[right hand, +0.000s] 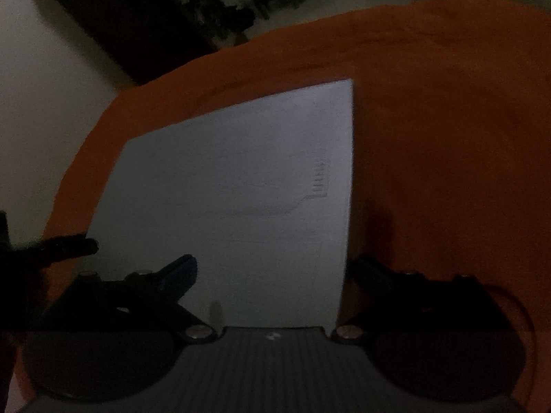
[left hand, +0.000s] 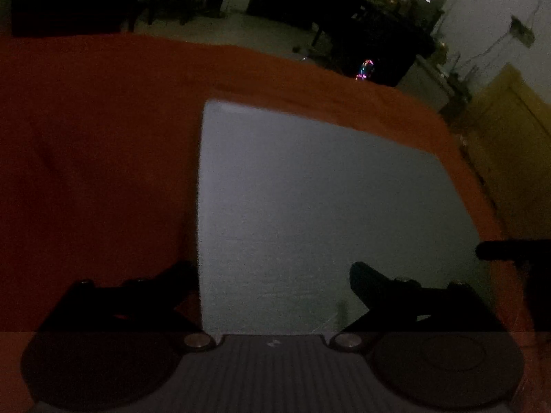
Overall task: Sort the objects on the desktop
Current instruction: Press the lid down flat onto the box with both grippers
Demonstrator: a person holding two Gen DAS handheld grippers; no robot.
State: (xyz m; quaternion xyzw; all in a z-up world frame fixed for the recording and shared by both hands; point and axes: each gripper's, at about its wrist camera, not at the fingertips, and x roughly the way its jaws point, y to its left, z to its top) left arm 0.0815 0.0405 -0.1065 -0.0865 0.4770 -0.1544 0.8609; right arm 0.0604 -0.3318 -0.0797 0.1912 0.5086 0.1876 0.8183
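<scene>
Both claws are hovering low over a table draped in an orange cloth (left hand: 103, 144), each looking down and forward along its fingers in dim light. A white sheet (left hand: 310, 206) is lying flat on the cloth, near the table's far edge and close to one of its corners; in the right wrist view the same sheet (right hand: 234, 199) is showing a faint printed outline near its right edge. The left claw (left hand: 272, 282) is standing released, its jaws spread wide: the left finger is sitting over the cloth just beside the sheet's left edge, and the right finger (left hand: 365, 278) is lying over the sheet itself. The right claw (right hand: 275, 272) is likewise released and wide, its left finger (right hand: 179, 272) over the sheet and its right finger over the cloth just past the sheet's right edge. Neither claw is gripping anything; whether the fingers are touching the sheet cannot be told. Each view is catching a dark finger of the other claw at its side, so the two are sitting near each other over the same sheet. Beyond the table, dark furniture is standing on a pale floor (right hand: 51, 86).
</scene>
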